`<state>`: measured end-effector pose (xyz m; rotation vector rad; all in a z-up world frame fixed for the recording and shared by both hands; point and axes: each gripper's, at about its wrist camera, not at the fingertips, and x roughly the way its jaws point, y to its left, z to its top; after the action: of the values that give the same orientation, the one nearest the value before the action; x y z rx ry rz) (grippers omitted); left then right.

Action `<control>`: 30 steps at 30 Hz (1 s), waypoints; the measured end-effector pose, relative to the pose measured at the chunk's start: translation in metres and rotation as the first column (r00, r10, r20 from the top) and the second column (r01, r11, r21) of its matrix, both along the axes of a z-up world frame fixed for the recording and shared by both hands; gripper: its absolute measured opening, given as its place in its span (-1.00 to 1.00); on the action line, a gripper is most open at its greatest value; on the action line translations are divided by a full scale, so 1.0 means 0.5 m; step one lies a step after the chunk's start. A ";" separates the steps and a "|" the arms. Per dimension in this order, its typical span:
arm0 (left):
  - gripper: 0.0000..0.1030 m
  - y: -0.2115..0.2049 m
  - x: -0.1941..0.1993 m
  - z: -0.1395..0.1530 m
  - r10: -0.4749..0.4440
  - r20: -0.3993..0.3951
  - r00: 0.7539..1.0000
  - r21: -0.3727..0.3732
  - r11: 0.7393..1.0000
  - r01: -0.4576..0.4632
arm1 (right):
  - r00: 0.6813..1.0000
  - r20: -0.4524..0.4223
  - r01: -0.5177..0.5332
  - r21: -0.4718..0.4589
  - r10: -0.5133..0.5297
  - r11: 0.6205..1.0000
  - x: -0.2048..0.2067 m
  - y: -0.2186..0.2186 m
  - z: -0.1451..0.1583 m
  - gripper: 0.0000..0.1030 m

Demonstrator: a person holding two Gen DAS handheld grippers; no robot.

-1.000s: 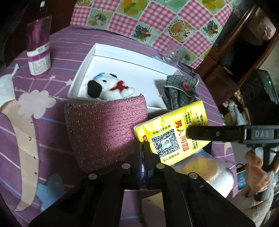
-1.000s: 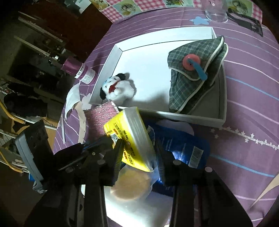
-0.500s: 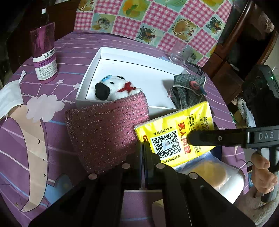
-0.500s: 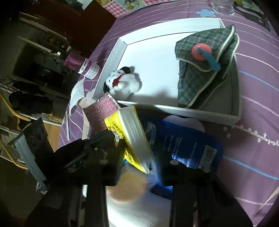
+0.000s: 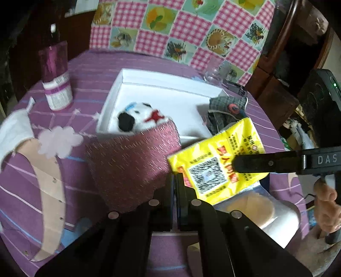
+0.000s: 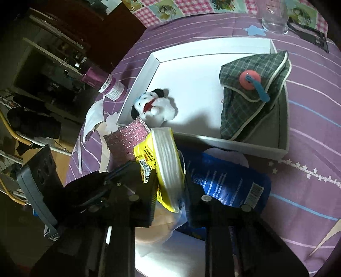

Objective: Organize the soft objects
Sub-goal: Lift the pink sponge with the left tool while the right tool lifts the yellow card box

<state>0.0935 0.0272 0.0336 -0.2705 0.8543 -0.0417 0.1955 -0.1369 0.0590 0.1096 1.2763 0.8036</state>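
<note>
My left gripper (image 5: 175, 181) is shut on a pink glittery sponge cloth (image 5: 132, 162), held above the table just before the white tray (image 5: 170, 85). My right gripper (image 6: 168, 181) is shut on a yellow tissue pack (image 6: 164, 162), which also shows in the left wrist view (image 5: 217, 157) beside the cloth. Inside the tray lie a white plush dog (image 6: 155, 106) at the near left and a plaid fabric pouch (image 6: 251, 93) at the right. The cloth also shows in the right wrist view (image 6: 125, 140).
A purple bottle (image 5: 56, 83) stands left of the tray. A clear glass (image 6: 275, 17) stands behind it. A blue packet (image 6: 226, 185) and a bagged round bun (image 5: 253, 211) lie under the grippers. A white mask (image 5: 12, 132) lies at the table's left edge.
Both grippers have lifted and moved toward the tray with the cloth and the tissue pack. The tissue pack has tilted up, off the blue packet.
</note>
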 end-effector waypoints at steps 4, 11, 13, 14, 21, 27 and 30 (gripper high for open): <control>-0.98 0.010 -0.009 0.010 0.007 0.030 1.000 0.005 1.000 -0.007 | 0.999 0.033 0.020 -0.001 -0.020 1.000 -0.006 -0.010 0.021 -0.60; -0.74 0.035 -0.018 0.023 0.027 0.058 0.998 -0.028 0.999 -0.025 | 0.996 0.081 0.047 -0.009 -0.046 0.999 -0.017 -0.023 0.049 -0.64; -0.59 0.043 -0.020 0.024 0.038 0.061 0.997 -0.033 0.999 -0.036 | 0.995 0.087 0.047 -0.005 -0.046 0.999 -0.019 -0.025 0.055 -0.65; -0.47 0.047 -0.020 0.026 0.043 0.064 0.997 -0.037 0.999 -0.041 | 0.995 0.092 0.047 -0.001 -0.047 0.999 -0.021 -0.027 0.059 -0.65; 0.00 0.092 -0.031 0.044 0.083 0.094 0.992 -0.075 0.994 -0.076 | 0.990 0.123 0.061 0.015 -0.062 0.998 -0.031 -0.040 0.086 -0.65; 0.13 0.128 -0.034 0.042 0.106 0.073 0.992 -0.109 0.989 -0.098 | 0.988 0.137 0.070 0.021 -0.072 0.997 -0.036 -0.051 0.098 -0.65; 0.21 0.139 -0.035 0.037 0.113 0.054 0.992 -0.120 0.987 -0.106 | 0.987 0.136 0.078 0.024 -0.080 0.997 -0.035 -0.054 0.100 -0.65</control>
<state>0.0761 0.0968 0.0522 -0.4245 0.7767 0.0029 0.1782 -0.1640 0.1088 0.1174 1.1287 0.7424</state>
